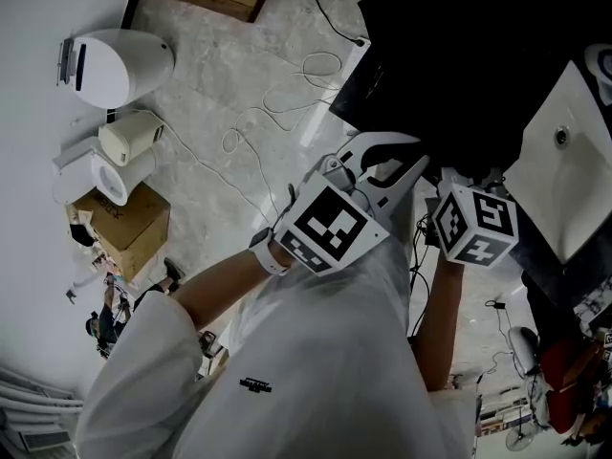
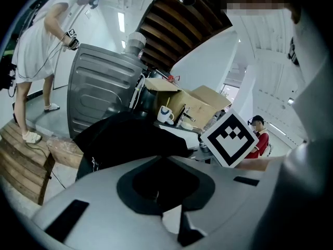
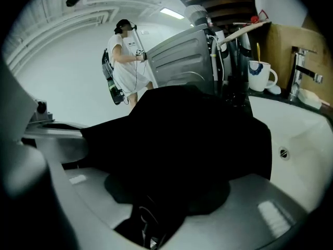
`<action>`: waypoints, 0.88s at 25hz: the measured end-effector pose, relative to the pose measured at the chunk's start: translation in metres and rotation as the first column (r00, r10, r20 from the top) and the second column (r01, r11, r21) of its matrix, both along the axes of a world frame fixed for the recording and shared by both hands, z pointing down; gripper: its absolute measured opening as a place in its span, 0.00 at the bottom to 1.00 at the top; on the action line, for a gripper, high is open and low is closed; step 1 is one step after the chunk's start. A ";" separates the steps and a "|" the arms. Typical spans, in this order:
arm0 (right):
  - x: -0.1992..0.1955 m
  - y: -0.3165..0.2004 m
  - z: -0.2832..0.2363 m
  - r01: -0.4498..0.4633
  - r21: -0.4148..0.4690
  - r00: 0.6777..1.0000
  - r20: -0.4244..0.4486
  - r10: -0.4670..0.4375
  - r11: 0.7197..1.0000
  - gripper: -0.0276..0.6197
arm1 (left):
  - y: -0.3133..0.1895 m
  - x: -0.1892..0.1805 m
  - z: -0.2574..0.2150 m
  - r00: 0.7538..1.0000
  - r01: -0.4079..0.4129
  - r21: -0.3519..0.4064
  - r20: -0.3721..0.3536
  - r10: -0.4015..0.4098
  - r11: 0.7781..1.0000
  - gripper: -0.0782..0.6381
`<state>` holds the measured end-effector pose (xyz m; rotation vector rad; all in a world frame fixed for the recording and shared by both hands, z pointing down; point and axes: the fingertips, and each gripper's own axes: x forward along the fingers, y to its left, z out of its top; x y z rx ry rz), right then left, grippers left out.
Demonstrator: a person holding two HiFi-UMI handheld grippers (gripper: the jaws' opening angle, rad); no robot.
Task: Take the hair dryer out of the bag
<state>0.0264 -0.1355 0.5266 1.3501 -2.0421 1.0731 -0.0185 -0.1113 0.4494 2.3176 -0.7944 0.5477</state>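
One black bag (image 1: 449,55) lies at the far right, with its edge over the left rim of the single white sink (image 1: 564,170). The hair dryer shows in no view; only the bag's dark cloth is visible.

Two grippers reach toward the bag side by side, each with one marker cube, two cubes (image 1: 330,228) in all. The left gripper (image 1: 421,158) points at the bag's near edge. In its own view its two grey fingers (image 2: 93,202) are drawn together, dark pads meeting. Whether they nip a fold of the cloth just beyond them cannot be told. The right gripper (image 3: 166,197) is closed on the bag: black cloth runs down between its two fingers (image 3: 270,207) and hangs toward the camera, with a thin cord or zip at the bottom.

On the sink's far side stand one white mug (image 3: 260,74) and one metal tap (image 3: 302,69). Left of them is one grey metal machine (image 3: 182,61), with one person in white (image 3: 125,61) beside it. The left gripper view shows a second person, in red (image 2: 258,137), at the right.

In the head view, on the far left, sit three pale rounded appliances (image 1: 115,65) and one cardboard box (image 1: 129,223). Thin white cables (image 1: 277,103) trail over the stone floor (image 1: 220,75).
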 end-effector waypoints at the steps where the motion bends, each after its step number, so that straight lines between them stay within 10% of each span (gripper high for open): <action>1: 0.000 0.000 0.000 -0.019 0.001 1.000 0.006 0.019 1.000 0.35 | 0.000 0.000 0.000 1.000 0.001 0.002 0.003 -0.001 1.000 0.14; 22: 0.019 0.034 -0.026 -0.167 -0.050 0.952 0.252 0.174 0.985 0.34 | -0.006 0.001 -0.011 0.999 0.020 0.054 0.026 -0.022 0.998 0.14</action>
